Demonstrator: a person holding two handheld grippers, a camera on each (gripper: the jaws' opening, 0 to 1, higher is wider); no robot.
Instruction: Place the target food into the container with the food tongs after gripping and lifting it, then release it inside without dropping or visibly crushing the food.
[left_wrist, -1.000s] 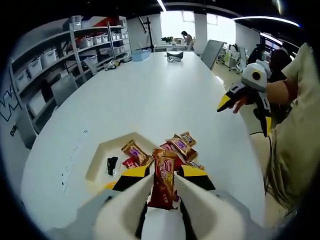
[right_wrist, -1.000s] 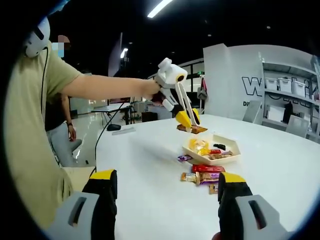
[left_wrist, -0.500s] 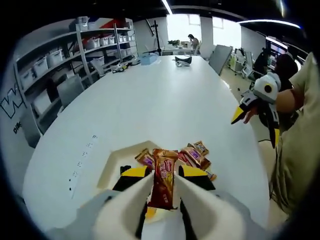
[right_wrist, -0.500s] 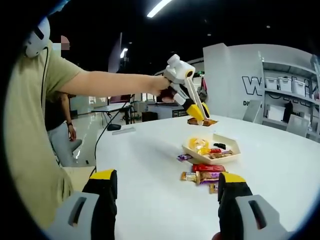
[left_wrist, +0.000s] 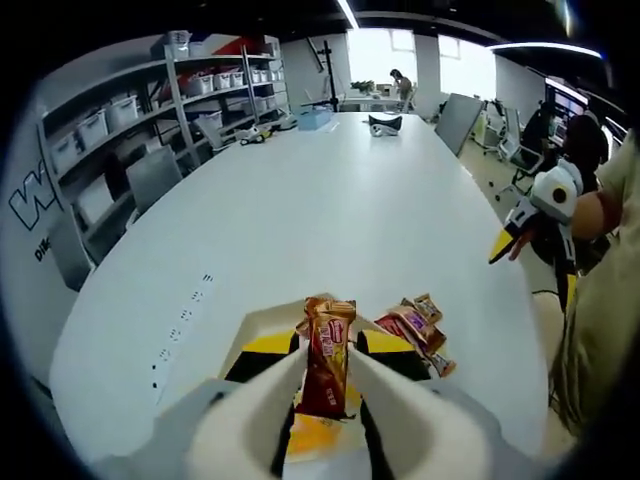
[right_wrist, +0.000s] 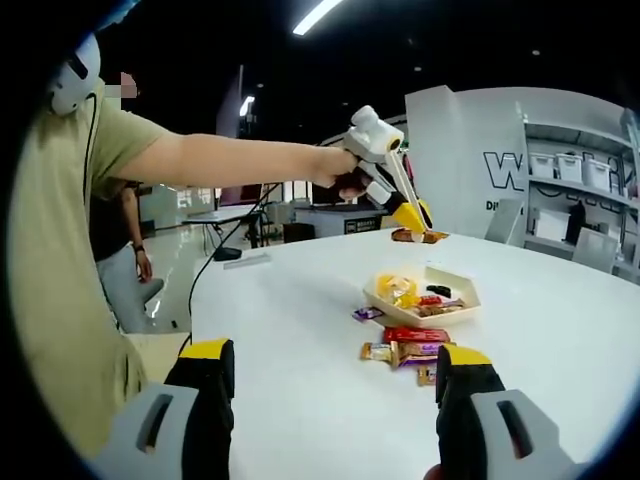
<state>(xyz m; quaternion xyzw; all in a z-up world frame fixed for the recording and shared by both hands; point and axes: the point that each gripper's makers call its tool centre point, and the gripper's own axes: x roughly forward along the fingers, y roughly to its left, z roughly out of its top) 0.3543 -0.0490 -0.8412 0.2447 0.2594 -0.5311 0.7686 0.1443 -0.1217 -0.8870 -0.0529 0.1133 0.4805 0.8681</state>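
Snack bar (left_wrist: 327, 355) — lower end behind fingers (left_wrist: 255, 400)

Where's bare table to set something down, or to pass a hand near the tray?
Free: the white table beyond the shallow cream tray, out to the shelving side and far end, and the near stretch between tray and right gripper. Crowded: the tray itself and the loose wrapped snack bars on its near side. The left gripper holds a red-brown wrapped bar above the tray.
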